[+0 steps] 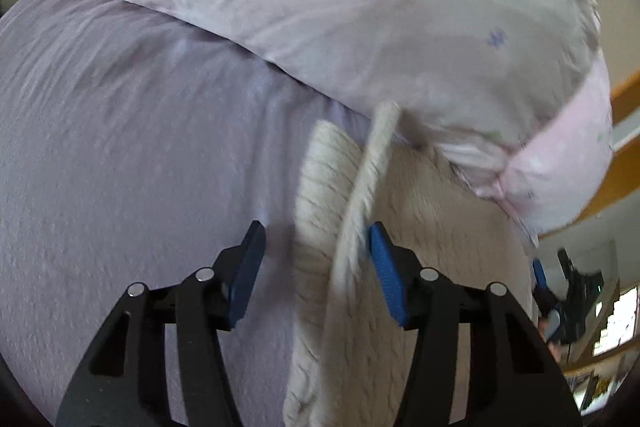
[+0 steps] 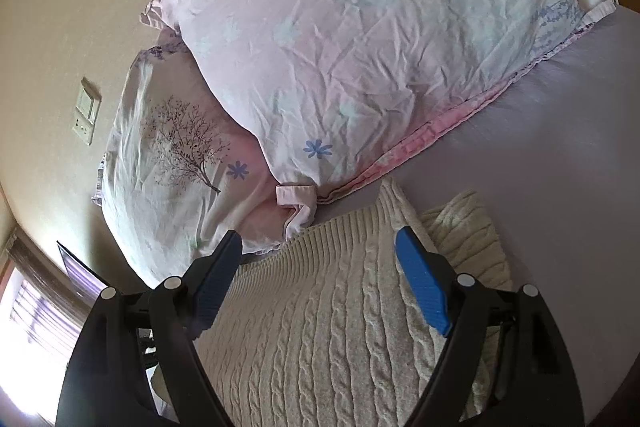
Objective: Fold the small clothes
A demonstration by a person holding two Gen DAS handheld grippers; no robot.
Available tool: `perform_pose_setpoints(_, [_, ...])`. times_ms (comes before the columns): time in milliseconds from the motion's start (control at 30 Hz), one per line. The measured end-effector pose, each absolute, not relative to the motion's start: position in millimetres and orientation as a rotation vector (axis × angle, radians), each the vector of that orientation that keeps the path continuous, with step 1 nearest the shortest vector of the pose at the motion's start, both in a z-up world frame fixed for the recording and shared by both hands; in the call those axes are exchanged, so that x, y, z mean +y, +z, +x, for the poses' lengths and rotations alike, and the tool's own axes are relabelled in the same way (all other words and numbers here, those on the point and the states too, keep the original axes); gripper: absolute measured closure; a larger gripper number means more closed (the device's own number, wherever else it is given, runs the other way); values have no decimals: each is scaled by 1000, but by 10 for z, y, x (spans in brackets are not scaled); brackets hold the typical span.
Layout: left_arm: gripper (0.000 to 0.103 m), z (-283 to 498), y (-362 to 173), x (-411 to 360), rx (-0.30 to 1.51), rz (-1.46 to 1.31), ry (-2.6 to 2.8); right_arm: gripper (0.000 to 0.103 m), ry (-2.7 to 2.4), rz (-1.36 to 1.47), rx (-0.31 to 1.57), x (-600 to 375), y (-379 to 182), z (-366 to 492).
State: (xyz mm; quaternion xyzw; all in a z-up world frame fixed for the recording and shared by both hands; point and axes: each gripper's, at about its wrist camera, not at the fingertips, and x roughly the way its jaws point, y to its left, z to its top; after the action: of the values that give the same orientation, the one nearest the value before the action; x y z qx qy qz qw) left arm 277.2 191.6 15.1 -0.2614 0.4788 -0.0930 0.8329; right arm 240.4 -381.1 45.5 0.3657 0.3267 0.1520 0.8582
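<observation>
A cream cable-knit sweater (image 2: 320,315) lies on a lilac bedsheet (image 2: 560,147). My right gripper (image 2: 318,247) is open, its blue pads on either side of the sweater's ribbed edge, just above it. In the left wrist view my left gripper (image 1: 316,243) is open too. A raised fold of the sweater (image 1: 352,211) stands between its pads, close to the right pad. The rest of the sweater (image 1: 448,267) lies to the right, blurred by motion.
A pink floral pillow (image 2: 360,47) lies beyond the sweater, atop a second pillow with a tree print (image 2: 180,155). It also shows in the left wrist view (image 1: 340,7). A beige wall with a switch plate (image 2: 86,115) is behind. The other gripper (image 1: 576,291) shows at far right.
</observation>
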Motion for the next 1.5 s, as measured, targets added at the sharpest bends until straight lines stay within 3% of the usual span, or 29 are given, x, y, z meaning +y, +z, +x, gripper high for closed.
perform_pose_setpoints(133, [60,2724,125,1768,1035,-556,-248,21,310,789,686,-3846,434,2405])
perform_pose_setpoints(167, [64,2719,118,1753,1035,-551,-241,21,310,792,686,-3848,431,2405])
perform_pose_setpoints(200, [77,2749,82,1733,1040,-565,-245,21,309,794,685,-3852,429,2402])
perform_pose_setpoints(267, [84,2782,-54,1767,1055,-688,-284,21,312,795,684,-3851,431,2402])
perform_pose_setpoints(433, [87,2701,-298,2023,1005,-1091,-434,21,334,811,665,-3877,472,2384])
perform_pose_setpoints(567, [89,2615,-136,1855,876,-1221,-565,21,346,838,634,-3967,534,2354])
perform_pose_setpoints(700, [89,2648,387,1204,788,-1195,-768,21,320,865,575,-4170,627,2294])
perform_pose_setpoints(867, [89,2941,698,94,820,-1151,-980,21,231,846,525,-4438,693,2231])
perform_pose_setpoints(967, [81,3181,533,-841,982,-1099,-1026,21,195,812,558,-4512,645,2272])
perform_pose_setpoints(1067, [80,3159,469,-1114,1033,-1119,-1127,13,194,822,641,-4570,532,2367])
perform_pose_setpoints(1133, [70,3083,559,-952,973,-1054,-1095,10,218,854,708,-4591,455,2426])
perform_pose_setpoints(1200, [47,2991,626,-675,927,-957,-965,7,250,876,788,-4555,383,2486])
perform_pose_setpoints(1300, [34,2851,647,-248,921,-735,-677,7,267,829,912,-4409,291,2564])
perform_pose_setpoints(1500, [28,2740,330,-244,1054,-579,-547,7,278,688,1047,-4086,147,2634])
